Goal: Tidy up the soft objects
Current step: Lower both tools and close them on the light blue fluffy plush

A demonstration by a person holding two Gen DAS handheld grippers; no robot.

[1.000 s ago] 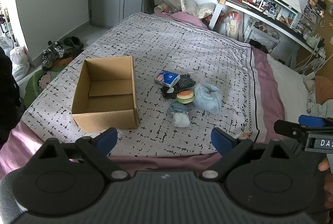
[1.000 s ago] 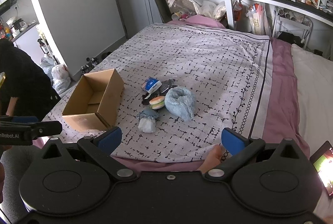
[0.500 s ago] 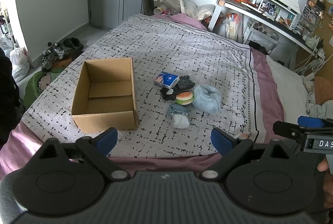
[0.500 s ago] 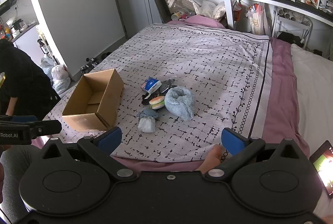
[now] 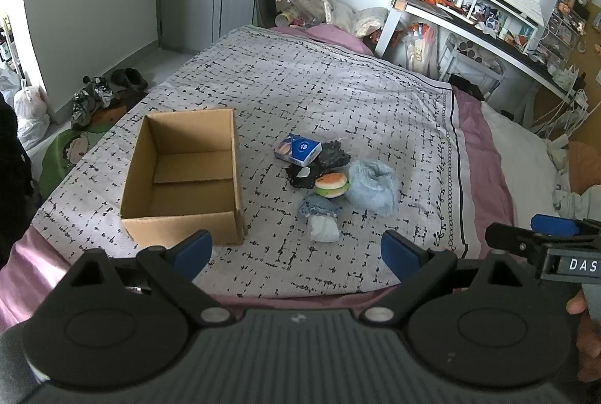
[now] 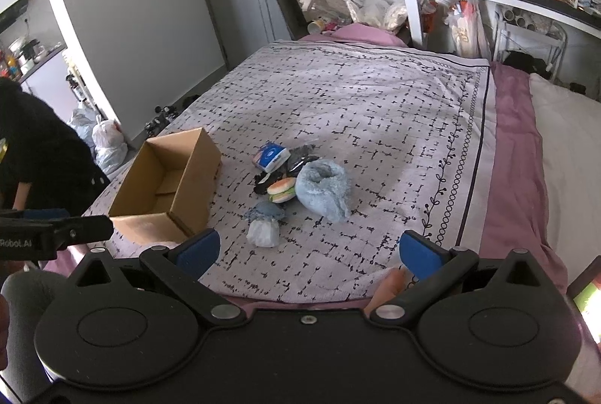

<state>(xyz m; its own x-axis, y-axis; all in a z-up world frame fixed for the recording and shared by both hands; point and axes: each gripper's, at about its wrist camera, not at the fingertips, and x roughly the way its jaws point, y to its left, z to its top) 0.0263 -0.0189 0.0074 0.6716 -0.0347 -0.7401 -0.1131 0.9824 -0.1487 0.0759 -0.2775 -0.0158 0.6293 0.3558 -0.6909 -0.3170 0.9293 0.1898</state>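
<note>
An open, empty cardboard box (image 5: 184, 178) (image 6: 165, 186) stands on the bed's patterned cover. To its right lies a pile of soft things: a blue tissue pack (image 5: 297, 149) (image 6: 269, 157), black fabric (image 5: 330, 156), a plush burger (image 5: 330, 185) (image 6: 282, 189), a fluffy light-blue item (image 5: 373, 186) (image 6: 325, 189), and a blue-and-white bundle (image 5: 321, 220) (image 6: 265, 225). My left gripper (image 5: 296, 250) is open and empty, near the bed's front edge. My right gripper (image 6: 308, 250) is open and empty, also short of the pile.
The bed's purple edge (image 5: 484, 148) runs along the right, with a white mattress (image 6: 567, 156) beyond. A cluttered desk (image 5: 488, 24) stands at the back right. Shoes and bags (image 5: 94, 96) lie on the floor at left. A person in black (image 6: 33, 156) stands left.
Both grippers have stayed open. The left view has shifted slightly, with the box and pile a little lower in frame. The right view is nearly unchanged.
</note>
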